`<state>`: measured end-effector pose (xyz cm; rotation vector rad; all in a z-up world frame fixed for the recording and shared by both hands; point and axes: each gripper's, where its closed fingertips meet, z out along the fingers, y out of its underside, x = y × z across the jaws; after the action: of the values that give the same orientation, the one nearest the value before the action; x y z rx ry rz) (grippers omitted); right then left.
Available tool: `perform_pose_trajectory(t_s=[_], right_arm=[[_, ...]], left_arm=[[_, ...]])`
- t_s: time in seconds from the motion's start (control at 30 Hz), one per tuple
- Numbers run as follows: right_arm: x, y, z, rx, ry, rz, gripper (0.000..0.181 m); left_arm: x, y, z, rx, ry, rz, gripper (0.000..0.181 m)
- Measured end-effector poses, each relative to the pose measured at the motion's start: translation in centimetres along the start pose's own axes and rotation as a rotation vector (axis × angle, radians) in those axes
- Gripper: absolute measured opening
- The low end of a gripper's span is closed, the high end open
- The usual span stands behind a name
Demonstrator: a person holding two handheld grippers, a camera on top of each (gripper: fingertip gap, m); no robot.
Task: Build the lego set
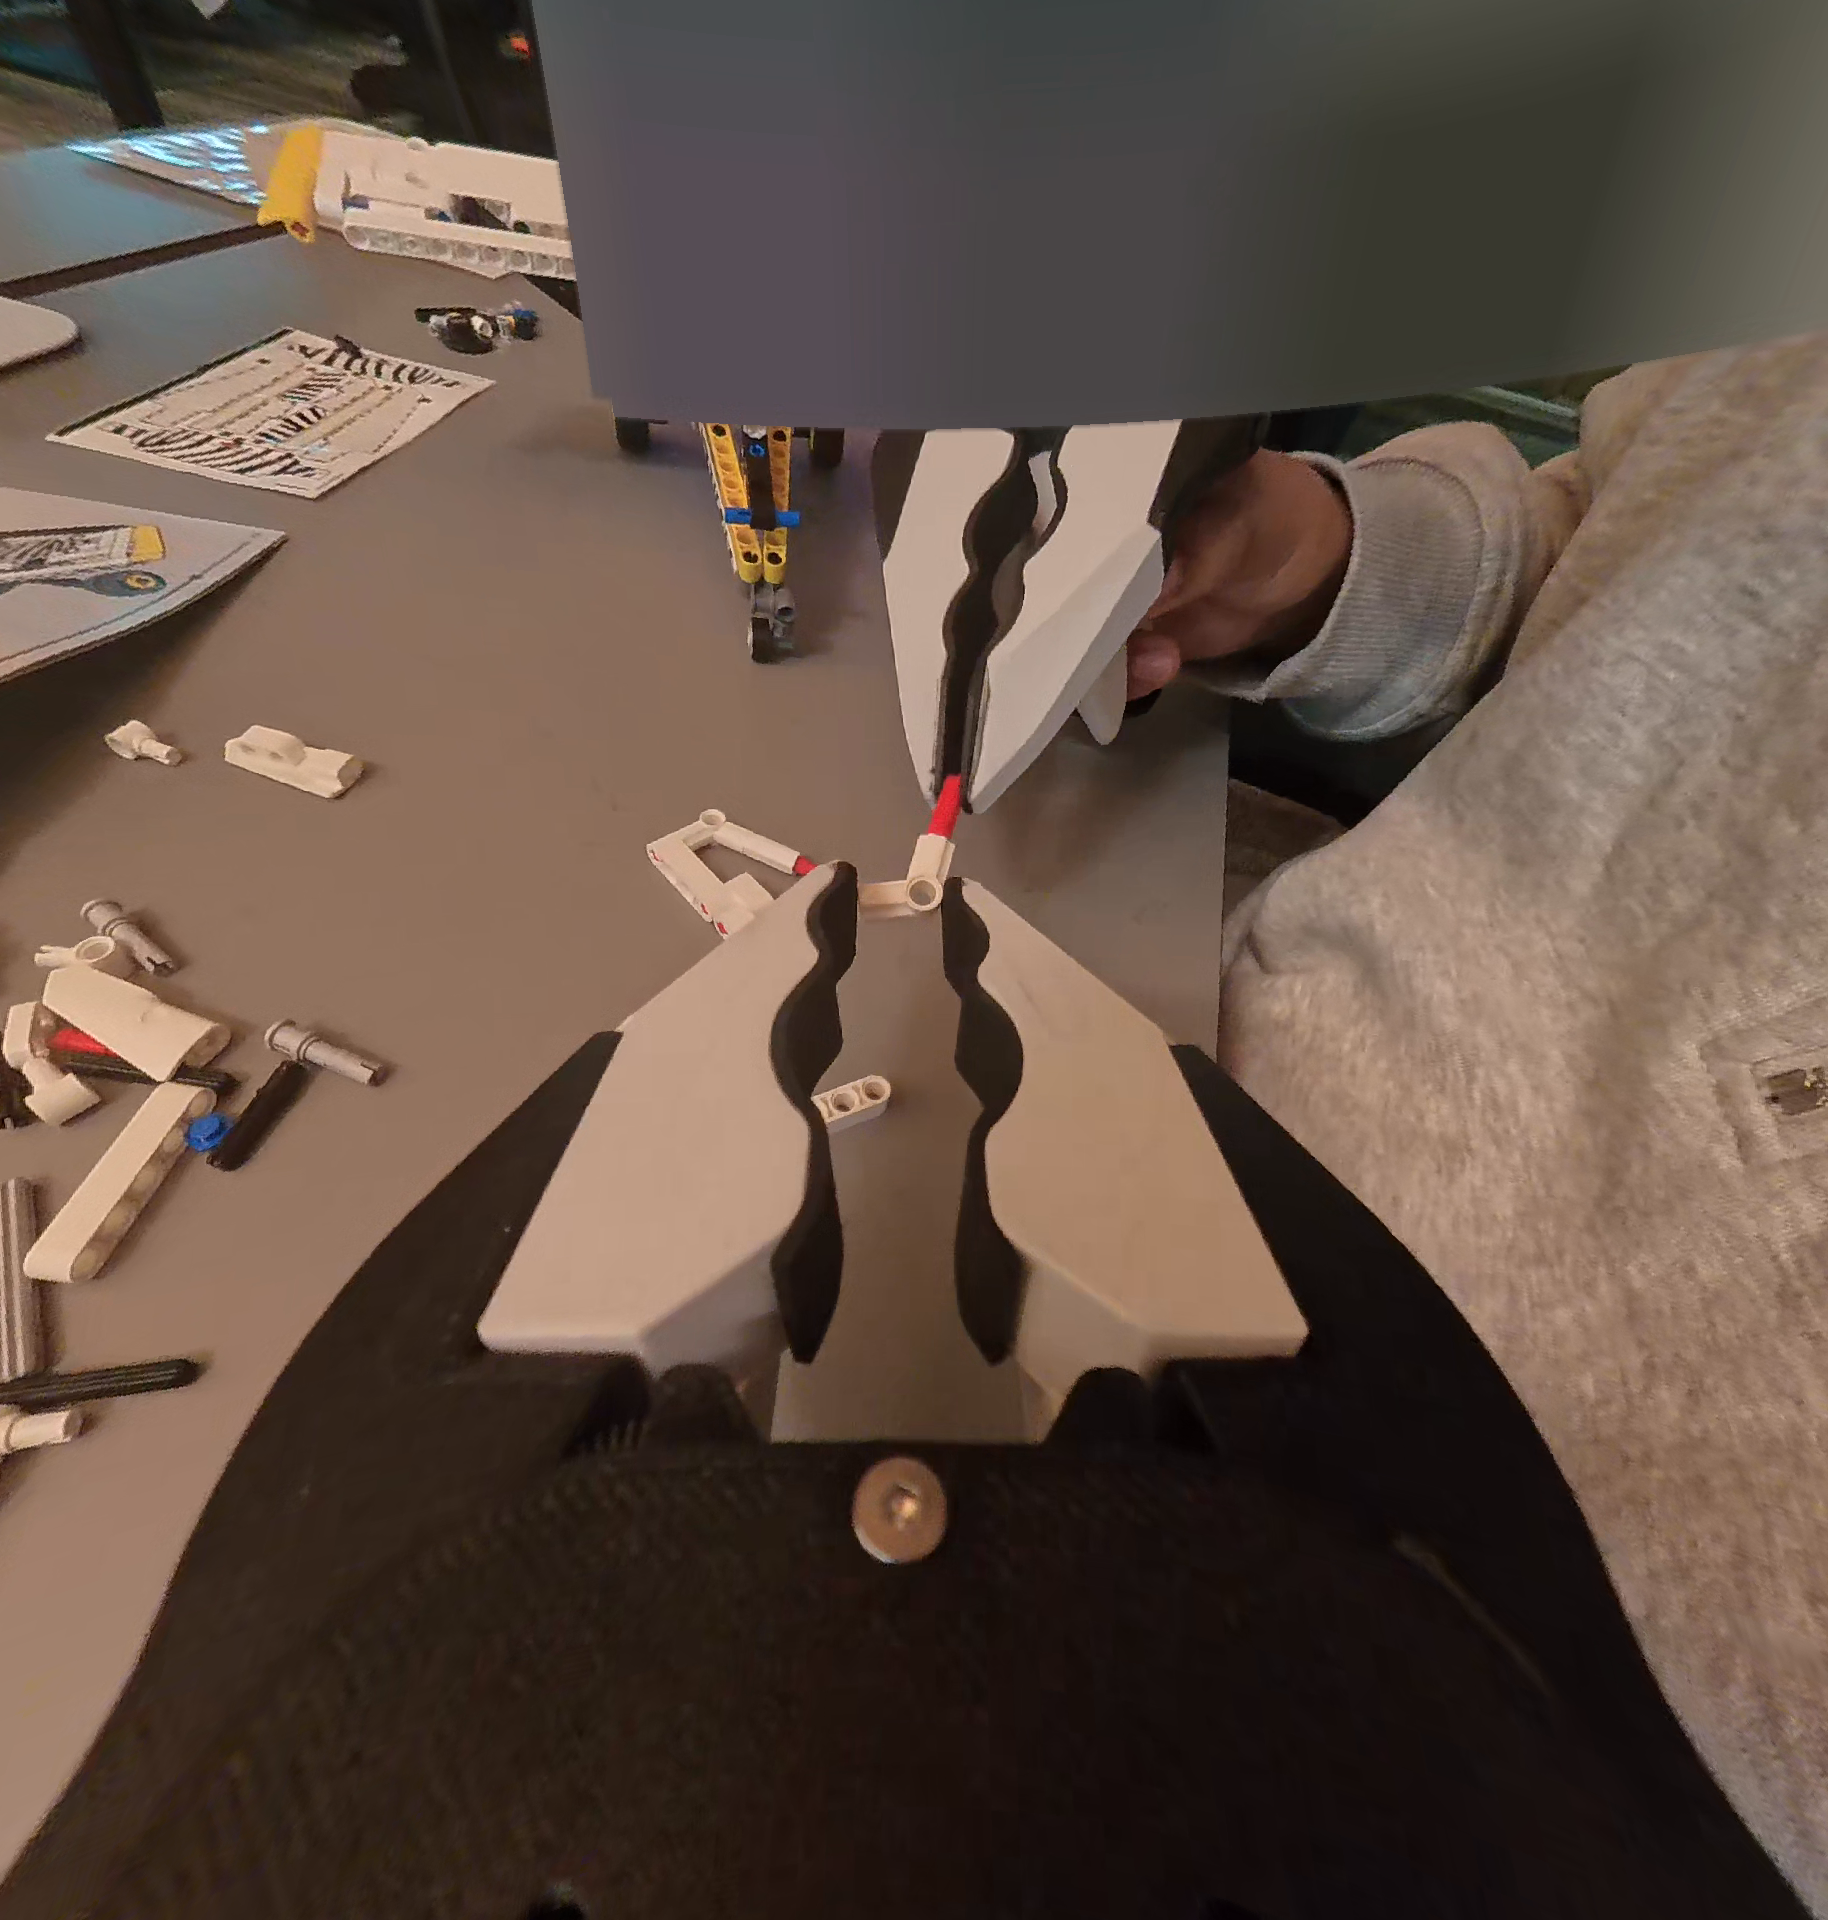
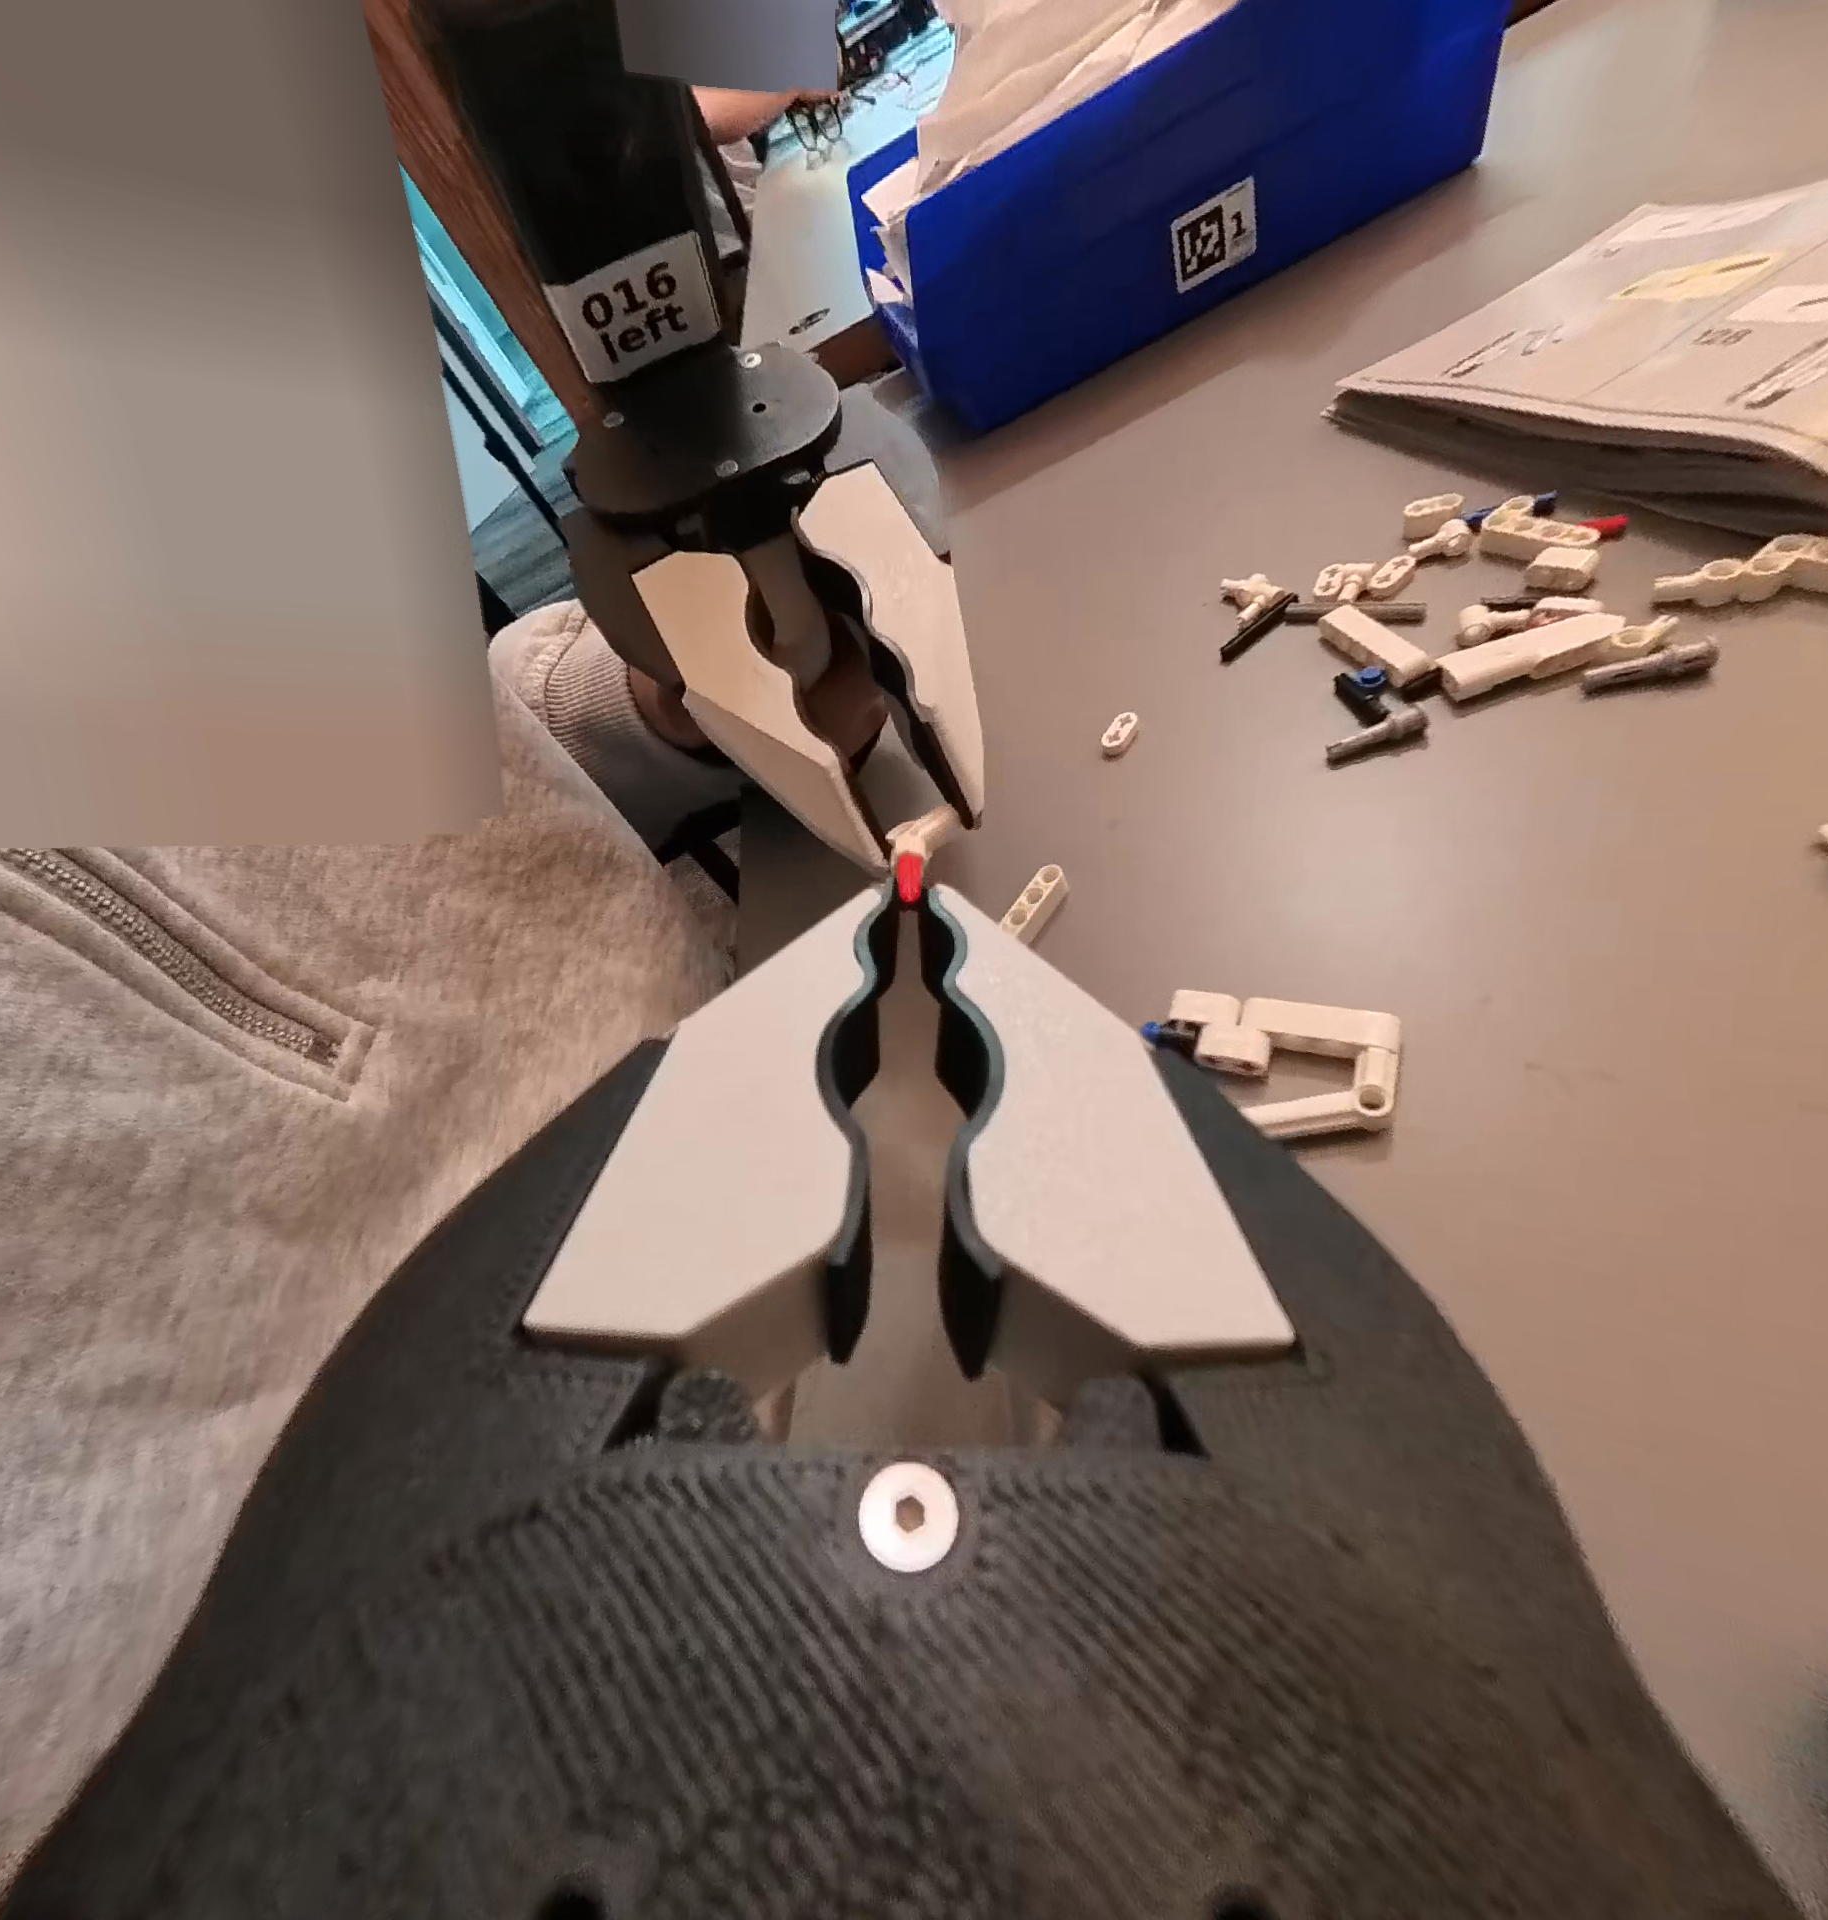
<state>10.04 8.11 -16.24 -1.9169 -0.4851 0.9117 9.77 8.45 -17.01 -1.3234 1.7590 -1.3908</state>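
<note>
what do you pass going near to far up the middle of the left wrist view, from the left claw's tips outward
Left claw → white angled connector piece held between its tips → red axle plugged into that connector → right claw, shut on the axle's far end → person's hand on the right claw's handle.

We pinch a small white angled plastic connector (image 1: 915,891) with our left gripper (image 1: 897,883), while our right gripper (image 1: 954,795) clamps the thin red axle (image 1: 943,807) plugged into it, above the grey table (image 1: 536,644).
</note>
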Motion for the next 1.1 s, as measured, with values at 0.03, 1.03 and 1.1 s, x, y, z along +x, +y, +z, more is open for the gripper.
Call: perform_pose_trajectory(t_s=[0.03,1.03,1.1], right_arm=[[0.0,0.1,0.0,-0.007,0.000,0.014,0.002],[-0.8,2.1,-1.2,0.040,-0.104,0.434,0.001],[-0.8,2.2,-1.2,0.036,-0.108,0.432,0.001]], left_arm=[[0.1,0.1,0.1,-0.006,-0.001,0.007,0.015],[1.8,0.7,1.7,-0.075,0.042,0.114,0.014],[1.8,0.7,1.7,-0.075,0.046,0.114,0.014]])
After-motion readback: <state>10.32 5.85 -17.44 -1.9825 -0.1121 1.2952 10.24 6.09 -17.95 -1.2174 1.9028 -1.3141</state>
